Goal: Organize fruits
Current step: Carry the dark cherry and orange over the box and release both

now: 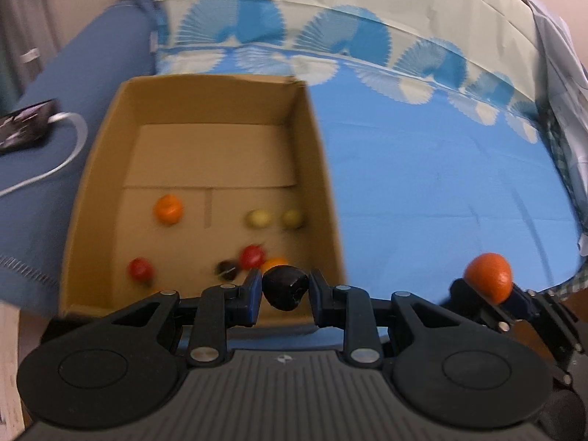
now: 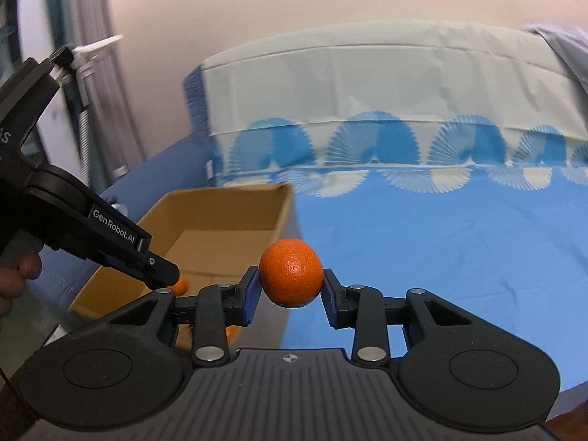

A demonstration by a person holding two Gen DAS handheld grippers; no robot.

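Left gripper point(image 1: 286, 290) clenches a small dark fruit point(image 1: 284, 286) above the open brown cardboard box point(image 1: 327, 183), near edge. Right gripper point(image 2: 291, 286) grips a round orange point(image 2: 291, 273) beside the box, over blue cloth. Risk: released here, the orange rolls away; blur obscures box contents.

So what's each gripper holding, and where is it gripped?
Left gripper pinches a dark fruit by its sides; right gripper clamps an orange across its middle.

Dark, near-black fruit point(image 1: 284, 286) hangs pinched above the open cardboard box's point(image 1: 319, 169) near edge. Inside lie 1 orange point(image 1: 168, 208), 2 yellowish fruits point(image 1: 260, 218), 2 red ones point(image 1: 140, 269). Bright orange point(image 2: 291, 273) rides clamped over blue cloth.
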